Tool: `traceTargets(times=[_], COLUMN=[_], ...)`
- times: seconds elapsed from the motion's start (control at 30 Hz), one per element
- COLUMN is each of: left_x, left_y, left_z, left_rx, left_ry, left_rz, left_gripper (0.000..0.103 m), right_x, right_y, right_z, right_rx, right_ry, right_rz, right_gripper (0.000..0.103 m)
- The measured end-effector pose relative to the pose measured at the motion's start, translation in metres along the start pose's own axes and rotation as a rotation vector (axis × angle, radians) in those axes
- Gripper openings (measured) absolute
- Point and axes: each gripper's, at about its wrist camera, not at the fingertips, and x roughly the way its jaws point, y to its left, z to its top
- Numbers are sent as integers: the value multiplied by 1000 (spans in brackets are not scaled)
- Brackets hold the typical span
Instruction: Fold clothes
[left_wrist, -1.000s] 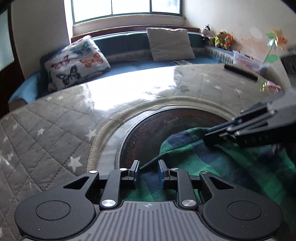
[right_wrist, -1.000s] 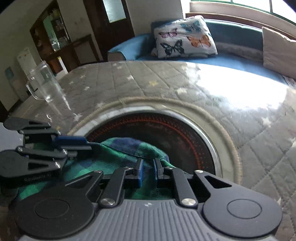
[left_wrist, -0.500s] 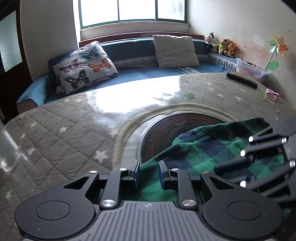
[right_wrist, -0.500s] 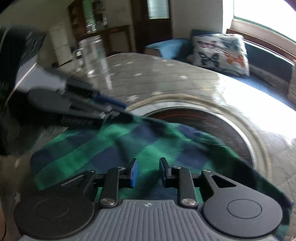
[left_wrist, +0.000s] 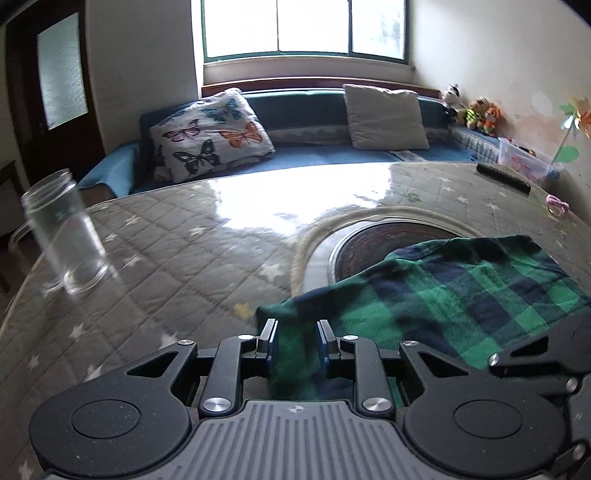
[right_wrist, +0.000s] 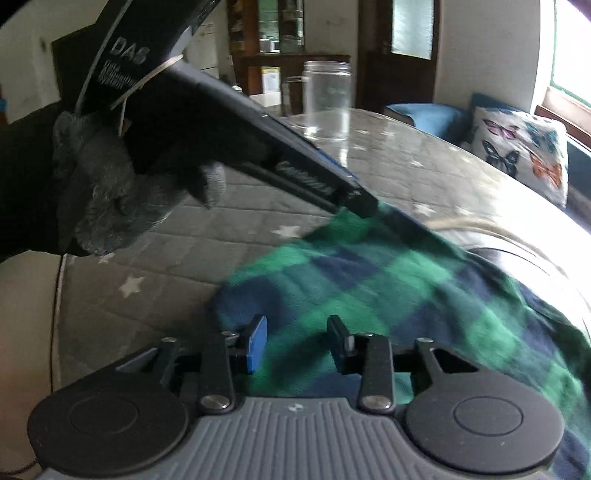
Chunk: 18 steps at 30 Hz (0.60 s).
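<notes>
A green-and-navy plaid shirt (left_wrist: 461, 291) lies at the quilted table's (left_wrist: 177, 258) near edge, both grippers (left_wrist: 295, 341) (right_wrist: 297, 341) parted over its hem; careless tugging could topple the glass jar (left_wrist: 62, 232).

Both wrist views look low and close across the table (left_wrist: 177, 243), sharing the plaid cloth (left_wrist: 461, 291).
</notes>
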Motion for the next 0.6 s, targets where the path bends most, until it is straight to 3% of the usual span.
traceTargets(times=[0.23,0.6], left_x=[-45,-64], left_y=[20,5], left_z=[-35,-98], left_rx=[-57,-86], left_ry=[-18,26], left_rz=[5,-111], left_gripper=[25,23], right_x=[-16,-85], right_y=[9,-23], right_z=[-1,-55], right_rx=[15,112], right_ry=[-25,-1], right_rz=[24,-117], right_gripper=[37,39])
